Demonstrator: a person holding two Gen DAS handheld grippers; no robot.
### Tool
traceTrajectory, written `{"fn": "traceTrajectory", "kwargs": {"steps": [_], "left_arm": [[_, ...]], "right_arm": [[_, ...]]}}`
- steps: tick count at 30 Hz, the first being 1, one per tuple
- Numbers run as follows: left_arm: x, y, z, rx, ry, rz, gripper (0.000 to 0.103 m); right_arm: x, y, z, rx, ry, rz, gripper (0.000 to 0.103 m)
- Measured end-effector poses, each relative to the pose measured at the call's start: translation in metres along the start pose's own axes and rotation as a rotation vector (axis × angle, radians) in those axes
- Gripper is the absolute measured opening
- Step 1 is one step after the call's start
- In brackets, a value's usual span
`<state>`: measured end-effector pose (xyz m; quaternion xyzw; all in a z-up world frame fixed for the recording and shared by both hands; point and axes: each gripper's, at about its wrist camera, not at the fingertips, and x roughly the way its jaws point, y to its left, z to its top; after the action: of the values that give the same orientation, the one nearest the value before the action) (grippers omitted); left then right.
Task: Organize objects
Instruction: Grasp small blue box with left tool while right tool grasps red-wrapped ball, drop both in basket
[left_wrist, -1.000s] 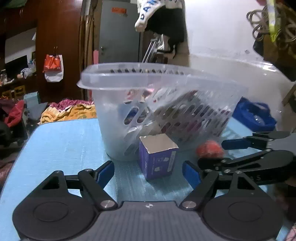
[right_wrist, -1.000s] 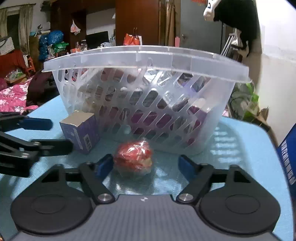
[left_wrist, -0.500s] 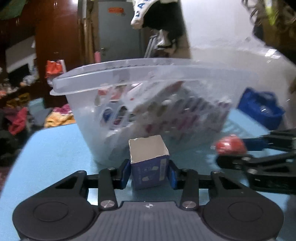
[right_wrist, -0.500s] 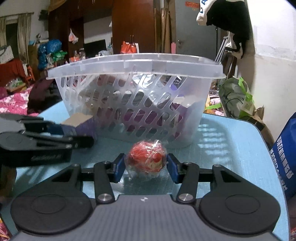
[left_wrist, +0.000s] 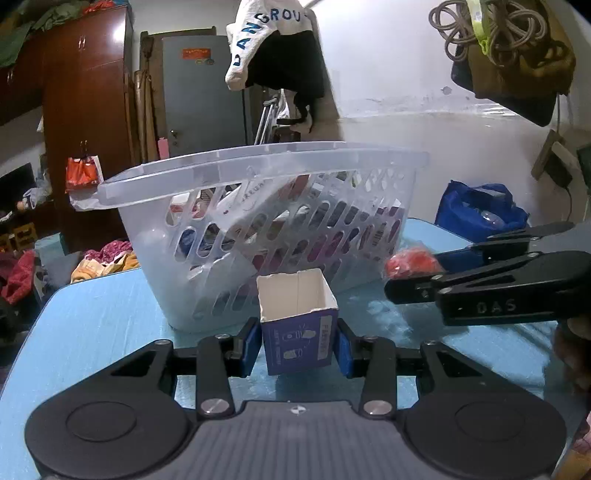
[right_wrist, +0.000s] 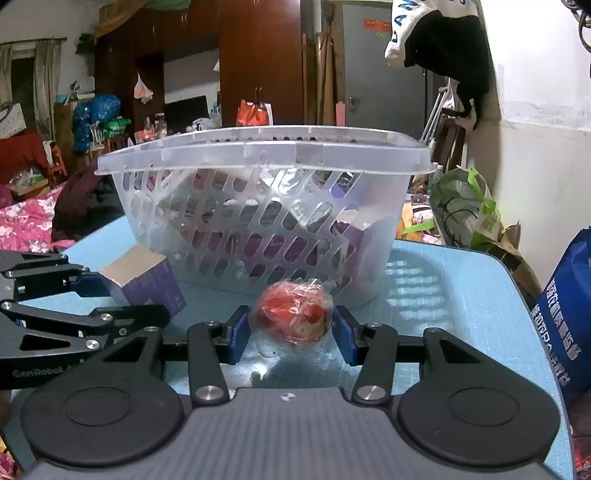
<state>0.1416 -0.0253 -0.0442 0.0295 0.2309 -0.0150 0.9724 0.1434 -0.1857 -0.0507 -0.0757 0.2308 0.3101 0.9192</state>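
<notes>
At lower centre, the left gripper (left_wrist: 298, 347) clamps its blue pads against both sides of a small purple cardboard box with an open white top (left_wrist: 298, 325). The right gripper (right_wrist: 291, 332) likewise pinches a red plastic-wrapped ball (right_wrist: 293, 315). Both sit just before the translucent slotted plastic basket (right_wrist: 258, 221) mid-frame on the light-blue table (left_wrist: 92, 325).

Tongs (left_wrist: 298, 347) newly clamped on box (left_wrist: 298, 334)

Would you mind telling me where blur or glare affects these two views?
Left wrist view: the wrapped red item is smeared, while the blue box stays sharp. Right wrist view: sharp overall, with glare off the wrapper and bright patches on the blue table.
</notes>
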Motion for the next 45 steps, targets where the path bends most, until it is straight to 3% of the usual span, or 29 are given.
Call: {"fn": "traceTrajectory", "kwargs": {"steps": [4,18,25,27,30,33,36,39,42,45], "left_arm": [[0.0,0.008,-0.001,-0.043,-0.001,-0.018,0.045],[0.002,0.009,-0.002,-0.049,0.003,-0.028,0.045],[0.004,0.011,-0.002,-0.063,0.005,-0.042,0.045],[-0.007,0.008,-0.003,-0.048,-0.053,-0.029,0.045],[-0.045,0.008,0.009,-0.046,-0.159,-0.064,0.045],[-0.074,0.012,0.049,-0.019,-0.223,-0.059,0.045],[-0.067,0.029,0.103,-0.036,-0.212,-0.052,0.045],[-0.045,0.042,0.138,-0.046,-0.167,-0.031,0.045],[-0.021,0.043,0.148,-0.011,-0.136,0.051,0.045],[-0.003,0.042,0.148,0.005,-0.111,0.068,0.045]], "right_arm": [[-0.001,0.0,-0.001,0.008,-0.012,0.006,0.052],[-0.003,0.001,-0.001,0.005,-0.027,0.026,0.052],[-0.03,0.005,-0.009,0.002,-0.073,0.103,0.052],[-0.042,0.008,-0.006,0.004,-0.095,0.133,0.052],[-0.067,0.012,0.01,-0.001,-0.156,0.175,0.052],[-0.087,0.017,0.045,-0.04,-0.225,0.155,0.052],[-0.086,0.019,0.095,-0.091,-0.26,0.104,0.052],[-0.058,0.017,0.138,-0.131,-0.241,0.009,0.052],[-0.02,0.008,0.154,-0.128,-0.18,-0.006,0.052],[0.008,0.004,0.156,-0.14,-0.126,-0.025,0.052]]}}
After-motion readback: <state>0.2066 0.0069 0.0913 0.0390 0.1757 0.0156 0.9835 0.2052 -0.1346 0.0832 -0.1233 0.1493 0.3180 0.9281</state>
